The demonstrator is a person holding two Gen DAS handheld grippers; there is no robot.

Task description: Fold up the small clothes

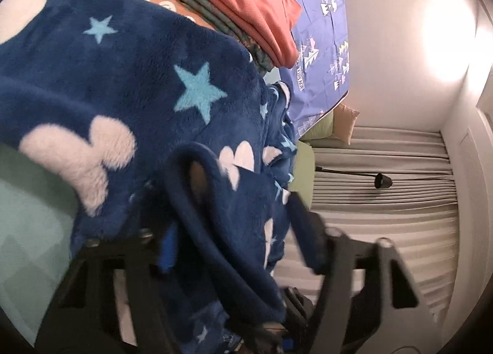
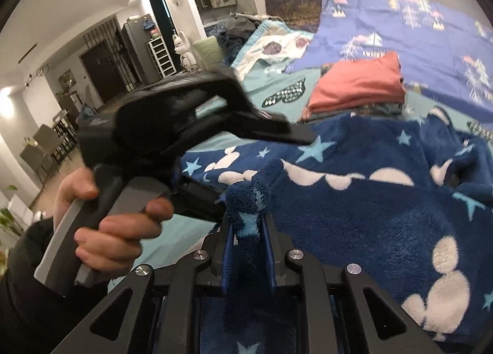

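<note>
A dark blue fleece garment (image 1: pixel 129 82) with light blue stars and white mouse-head shapes lies spread over the teal bed. It also shows in the right wrist view (image 2: pixel 354 209). My left gripper (image 1: pixel 234 240) is tilted and blurred, its fingers spread wide with fleece draped between them. It also shows in the right wrist view (image 2: pixel 246 125), held in a hand over the garment's edge. My right gripper (image 2: pixel 248 230) is shut on a bunched edge of the fleece garment.
A stack of folded clothes with a coral piece on top (image 1: pixel 252 5) sits behind the garment, also in the right wrist view (image 2: pixel 360 82). A purple tree-print quilt (image 2: pixel 400 24) covers the bed's far side. A grey curtain (image 1: pixel 385 199) and a lamp (image 1: pixel 382 181) stand beyond the bed.
</note>
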